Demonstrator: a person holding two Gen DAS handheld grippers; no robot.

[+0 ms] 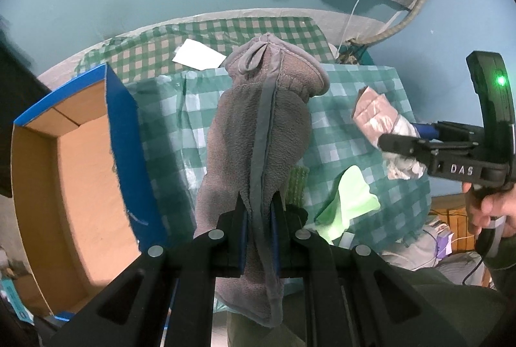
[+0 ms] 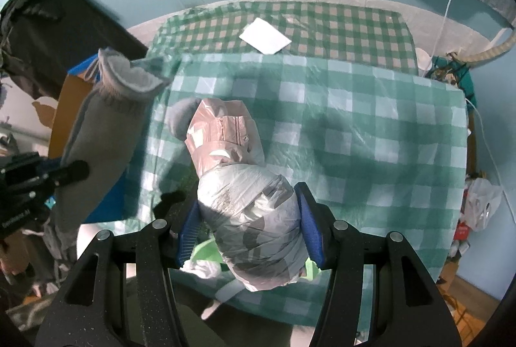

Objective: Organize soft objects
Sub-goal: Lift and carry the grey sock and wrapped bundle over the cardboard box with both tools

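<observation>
Checked tabletop (image 2: pixel 371 134) mostly bare right of wrapped bundle (image 2: pixel 254 218); far edge carries white card (image 2: pixel 266 35).
Grey fleece pouch (image 1: pixel 258 127) lifted above tabletop, long axis running away from left gripper (image 1: pixel 258 237), cuffed end farthest out; jaws clenched on seam.
Wrapped bundle lifted too, long axis pointing away from right gripper (image 2: pixel 250 232), pink end outward; jaws grasping pale end.
Blue cardboard box (image 1: pixel 124 134) left of pouch, open, visible inside bare.
</observation>
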